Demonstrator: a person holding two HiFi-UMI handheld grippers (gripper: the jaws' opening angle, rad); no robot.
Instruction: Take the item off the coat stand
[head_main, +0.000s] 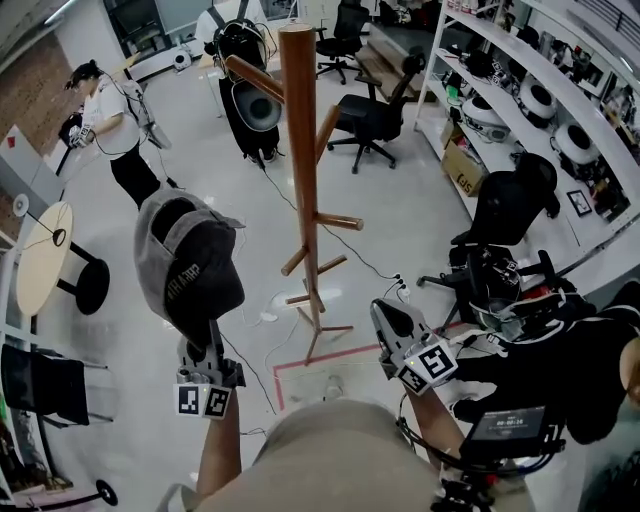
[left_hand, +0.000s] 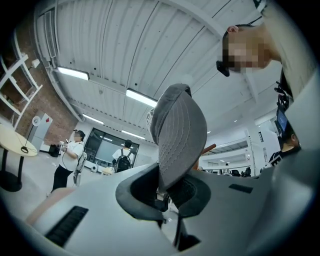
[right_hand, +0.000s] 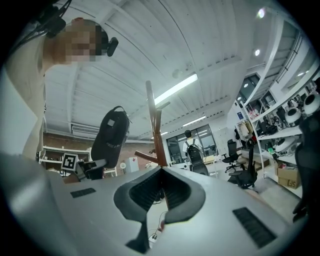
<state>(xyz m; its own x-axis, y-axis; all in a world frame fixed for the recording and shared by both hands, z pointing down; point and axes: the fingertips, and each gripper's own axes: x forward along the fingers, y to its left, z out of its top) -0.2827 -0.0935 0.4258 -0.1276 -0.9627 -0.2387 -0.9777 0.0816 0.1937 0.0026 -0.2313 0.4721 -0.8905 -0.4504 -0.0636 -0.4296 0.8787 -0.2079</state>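
Hanging from the left tongs (head_main: 210, 340) in the head view, the grey cap (head_main: 187, 265) is off the coat stand (head_main: 299, 150) and well apart from it. Its white side lettering is too small to read.

In the left gripper view, those tongs clamp only the brim's edge, so a jolt could let the grey cap slip out.

In the right gripper view, the right tongs (right_hand: 162, 192) are pressed together and empty.

One cap (head_main: 185, 265), one coat stand (head_main: 300, 150), two hand-held grippers (head_main: 212, 345) (head_main: 388, 318), one round table (head_main: 40, 262)
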